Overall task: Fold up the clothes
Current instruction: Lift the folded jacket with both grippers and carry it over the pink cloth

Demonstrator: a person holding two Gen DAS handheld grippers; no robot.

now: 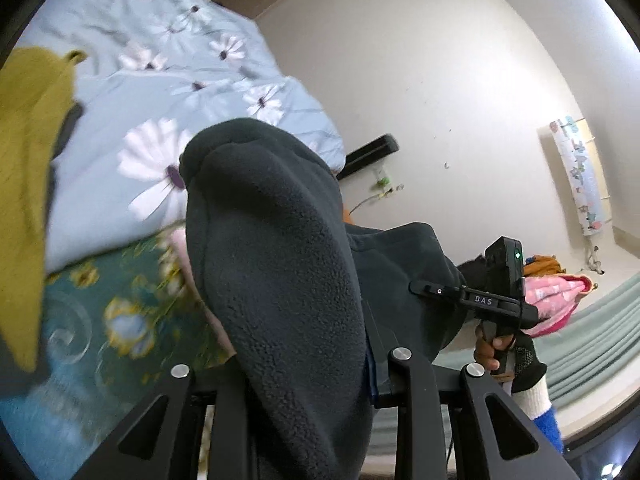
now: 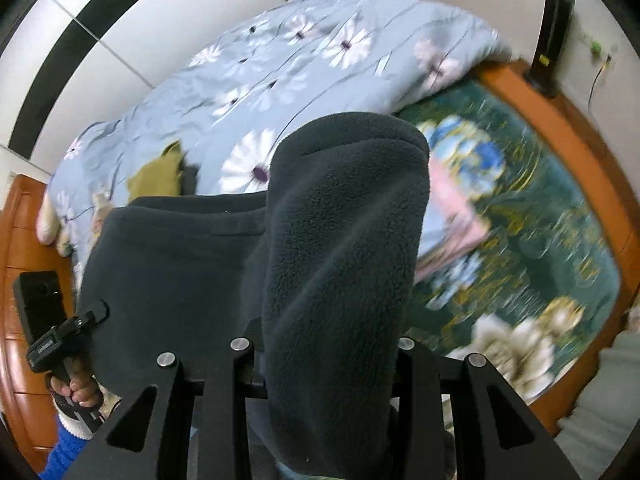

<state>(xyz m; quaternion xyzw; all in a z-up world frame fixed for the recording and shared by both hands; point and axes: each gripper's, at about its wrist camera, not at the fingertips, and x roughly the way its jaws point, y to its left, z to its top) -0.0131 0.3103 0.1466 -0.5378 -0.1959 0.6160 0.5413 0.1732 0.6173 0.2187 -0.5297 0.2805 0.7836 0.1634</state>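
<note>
A dark grey fleece garment (image 1: 280, 272) hangs stretched between my two grippers above the bed. In the left wrist view a thick fold of it rises out of my left gripper (image 1: 298, 384) and hides the fingertips; the jaws look shut on it. The right gripper (image 1: 424, 290), held by a gloved hand, pinches the garment's other end. In the right wrist view the same fleece (image 2: 344, 248) drapes over my right gripper (image 2: 324, 376) and covers its tips, while the left gripper (image 2: 96, 314) grips the far corner at lower left.
A blue daisy-print duvet (image 2: 300, 60) is heaped on a green floral sheet (image 2: 540, 220). A mustard garment (image 2: 156, 182) lies on the duvet and a pink one (image 1: 552, 300) to the right. An orange wooden bed frame (image 2: 560, 120) carries a black device (image 2: 552, 40).
</note>
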